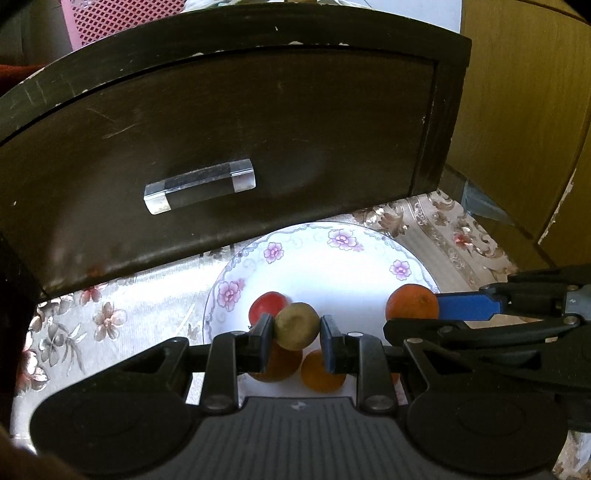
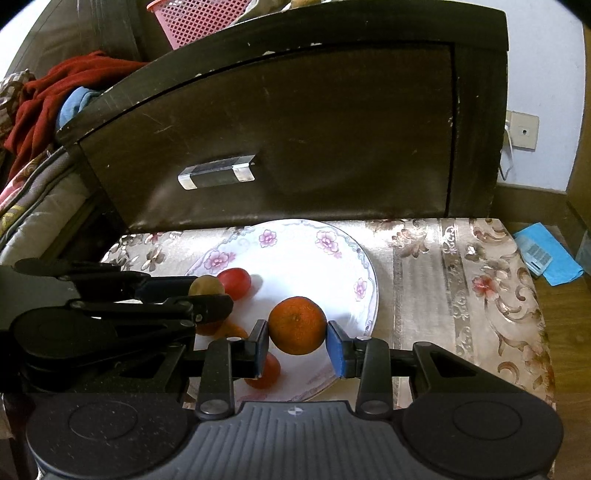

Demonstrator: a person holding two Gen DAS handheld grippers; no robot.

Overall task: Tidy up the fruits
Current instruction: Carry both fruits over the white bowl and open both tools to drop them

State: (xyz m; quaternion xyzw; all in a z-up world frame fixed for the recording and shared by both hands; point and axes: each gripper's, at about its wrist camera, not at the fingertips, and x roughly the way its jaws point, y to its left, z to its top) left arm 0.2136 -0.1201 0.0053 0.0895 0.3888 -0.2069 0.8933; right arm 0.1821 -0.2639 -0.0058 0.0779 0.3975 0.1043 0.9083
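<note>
A white floral plate (image 1: 332,266) (image 2: 317,258) lies on a patterned cloth. My left gripper (image 1: 297,334) is shut on a yellow-green round fruit (image 1: 297,325) above the plate; the fruit also shows in the right wrist view (image 2: 205,285). A red fruit (image 1: 267,304) (image 2: 236,282) sits just behind it. Orange fruits (image 1: 319,373) lie on the plate under the left gripper. My right gripper (image 2: 297,345) is shut on an orange tangerine (image 2: 297,325) (image 1: 412,304) over the plate's right side. Another red fruit (image 2: 266,369) lies beneath it.
A dark wooden cabinet drawer front (image 1: 236,147) (image 2: 295,140) with a clear handle (image 1: 199,186) (image 2: 218,170) stands right behind the plate. Red clothes (image 2: 55,99) lie at left, a pink basket (image 2: 199,20) on top, a blue packet (image 2: 546,258) on the floor at right.
</note>
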